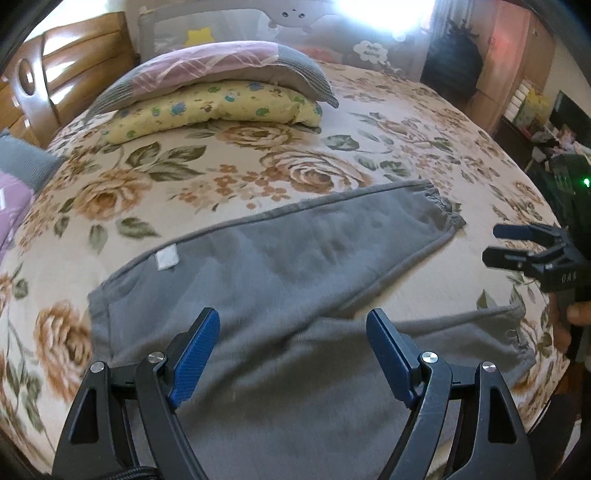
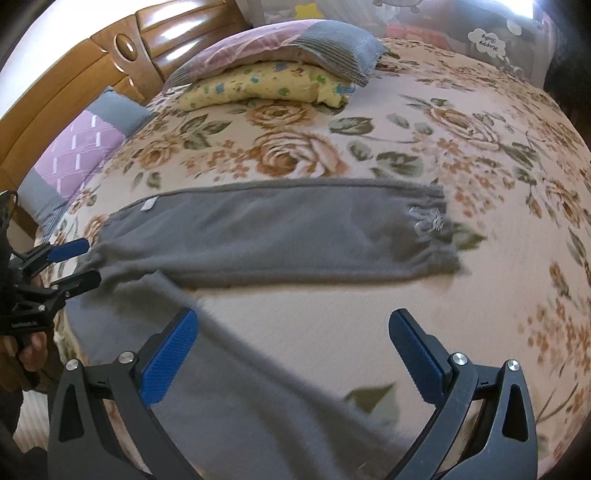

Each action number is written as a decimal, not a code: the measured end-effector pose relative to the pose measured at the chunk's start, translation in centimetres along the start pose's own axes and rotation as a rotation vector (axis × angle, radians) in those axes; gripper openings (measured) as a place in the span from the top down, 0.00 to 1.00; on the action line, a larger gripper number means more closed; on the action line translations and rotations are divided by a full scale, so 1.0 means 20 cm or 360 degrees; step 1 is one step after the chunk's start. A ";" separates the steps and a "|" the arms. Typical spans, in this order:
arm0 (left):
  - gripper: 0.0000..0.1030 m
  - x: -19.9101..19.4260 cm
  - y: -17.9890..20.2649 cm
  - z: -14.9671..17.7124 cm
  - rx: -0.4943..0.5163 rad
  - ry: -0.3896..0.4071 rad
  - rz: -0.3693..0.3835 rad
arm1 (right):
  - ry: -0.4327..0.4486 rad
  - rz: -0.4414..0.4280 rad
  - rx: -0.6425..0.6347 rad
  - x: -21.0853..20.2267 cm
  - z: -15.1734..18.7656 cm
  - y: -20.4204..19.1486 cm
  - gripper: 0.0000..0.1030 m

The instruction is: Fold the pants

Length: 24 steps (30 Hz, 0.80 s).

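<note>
Grey pants [image 1: 258, 266] lie spread on a floral bedspread [image 1: 229, 173], waist at the left with a white label [image 1: 166, 256]. One leg runs to a gathered cuff [image 1: 439, 206] at the far right; the other leg ends nearer, at the bed's right side [image 1: 517, 339]. My left gripper [image 1: 291, 317] hovers open over the seat of the pants, holding nothing. In the right wrist view, the far leg [image 2: 277, 232] lies across the bed and the near leg [image 2: 240, 369] runs diagonally under my open, empty right gripper [image 2: 293, 315]. Each gripper also shows from the other's camera: right gripper [image 1: 491, 243], left gripper [image 2: 90, 260].
A pink-grey pillow [image 1: 221, 66] rests on a yellow floral one [image 1: 221, 107] at the head of the bed. A wooden headboard [image 2: 74, 81] and a purple pillow [image 2: 81, 151] are on the left. A mesh bed rail [image 1: 258, 29] lines the far side. Hands hold the handles [image 1: 580, 314] [image 2: 33, 350].
</note>
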<state>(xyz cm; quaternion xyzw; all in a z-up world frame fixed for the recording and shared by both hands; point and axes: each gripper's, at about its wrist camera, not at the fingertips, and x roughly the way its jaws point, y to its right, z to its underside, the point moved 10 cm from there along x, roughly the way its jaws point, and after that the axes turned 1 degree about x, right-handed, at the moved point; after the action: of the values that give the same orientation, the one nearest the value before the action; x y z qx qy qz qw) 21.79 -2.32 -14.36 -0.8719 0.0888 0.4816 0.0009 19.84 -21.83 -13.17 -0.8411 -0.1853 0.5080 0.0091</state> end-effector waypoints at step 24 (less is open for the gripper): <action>0.20 0.63 -0.10 -0.40 0.0269 -0.0256 0.0219 | 0.0040 0.0028 0.0249 0.41 -0.53 0.66 0.05</action>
<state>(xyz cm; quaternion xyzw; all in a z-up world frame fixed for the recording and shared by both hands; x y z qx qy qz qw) 35.46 -3.01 -20.80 -0.8190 0.1882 0.5398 0.0483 36.23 -29.71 -17.68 -0.8457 -0.1375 0.5105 0.0727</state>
